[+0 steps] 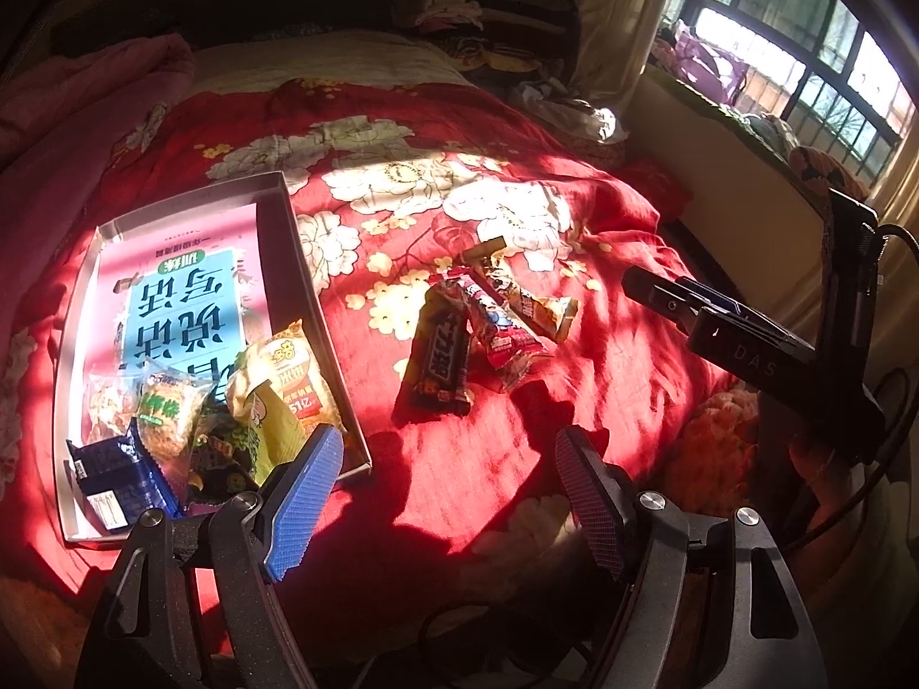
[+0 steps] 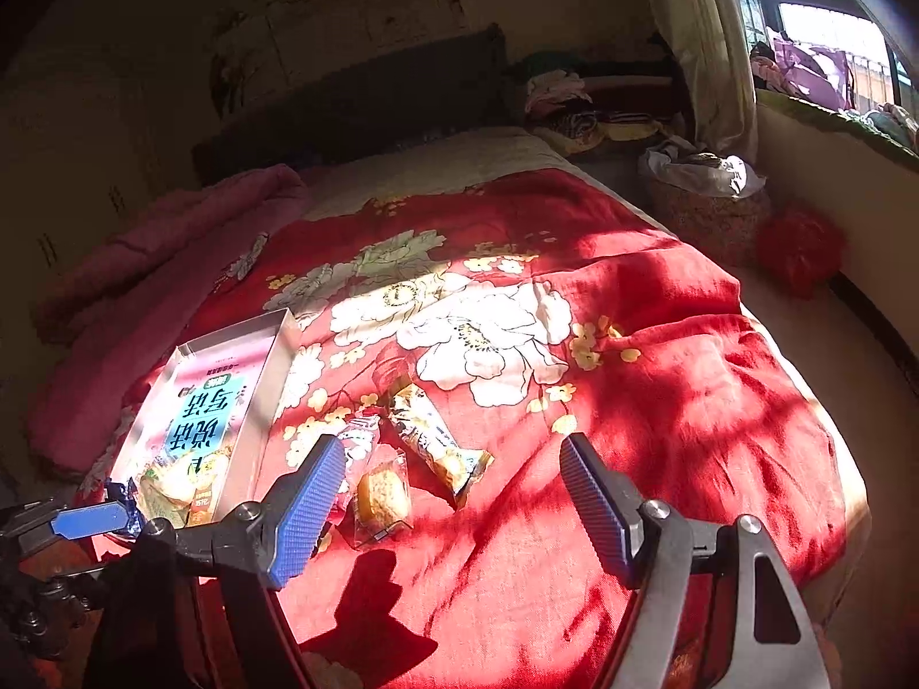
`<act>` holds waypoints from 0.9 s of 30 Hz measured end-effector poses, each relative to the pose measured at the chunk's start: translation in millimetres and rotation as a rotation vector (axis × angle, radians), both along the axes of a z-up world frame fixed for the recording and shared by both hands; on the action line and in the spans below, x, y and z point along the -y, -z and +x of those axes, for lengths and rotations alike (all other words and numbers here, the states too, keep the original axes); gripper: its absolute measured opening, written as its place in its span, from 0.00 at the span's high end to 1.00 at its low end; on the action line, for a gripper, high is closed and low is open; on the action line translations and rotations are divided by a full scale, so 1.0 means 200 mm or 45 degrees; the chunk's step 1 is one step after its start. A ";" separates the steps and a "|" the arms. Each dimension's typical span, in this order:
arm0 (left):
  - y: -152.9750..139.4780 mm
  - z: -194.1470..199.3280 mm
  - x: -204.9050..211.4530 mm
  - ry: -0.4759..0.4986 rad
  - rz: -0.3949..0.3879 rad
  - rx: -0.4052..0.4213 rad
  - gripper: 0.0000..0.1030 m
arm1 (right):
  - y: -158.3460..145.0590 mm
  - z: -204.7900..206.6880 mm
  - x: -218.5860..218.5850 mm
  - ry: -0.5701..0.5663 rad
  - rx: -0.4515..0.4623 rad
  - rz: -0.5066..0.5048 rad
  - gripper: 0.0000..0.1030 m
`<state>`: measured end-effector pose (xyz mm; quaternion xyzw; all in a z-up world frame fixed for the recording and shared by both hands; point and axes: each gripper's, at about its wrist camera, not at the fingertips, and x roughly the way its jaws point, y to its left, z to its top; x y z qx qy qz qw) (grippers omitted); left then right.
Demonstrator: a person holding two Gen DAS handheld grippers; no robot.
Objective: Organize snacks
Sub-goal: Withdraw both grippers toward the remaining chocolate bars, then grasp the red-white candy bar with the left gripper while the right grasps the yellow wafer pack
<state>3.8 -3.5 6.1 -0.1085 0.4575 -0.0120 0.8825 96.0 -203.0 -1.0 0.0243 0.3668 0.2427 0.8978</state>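
Observation:
A shallow cardboard box (image 1: 298, 241) with a pink and blue printed bottom lies on the red floral quilt (image 1: 517, 459) at the left. Several snack packs fill its near end, among them a yellow pack (image 1: 293, 373) and a blue pack (image 1: 115, 476). On the quilt to its right lie a dark brown bar (image 1: 439, 356), a red pack (image 1: 499, 333) and a tan bar (image 1: 540, 304). My left gripper (image 1: 448, 494) is open and empty, just short of them. My right gripper (image 2: 454, 505) is open and empty above a clear-wrapped cake (image 2: 382, 496) and the tan bar (image 2: 431, 436). The box also shows in the right wrist view (image 2: 275, 367).
The right gripper's body (image 1: 746, 339) hangs at the right of the left wrist view. A pink blanket (image 2: 143, 264) lies bunched at the bed's left. A window sill (image 2: 833, 132) with clothes runs along the right. The bed edge drops off at the right.

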 end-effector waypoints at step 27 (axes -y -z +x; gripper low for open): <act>0.08 0.41 -0.03 -0.006 -0.136 -0.117 0.24 | 0.22 0.06 -0.15 -0.130 -0.207 -0.150 0.26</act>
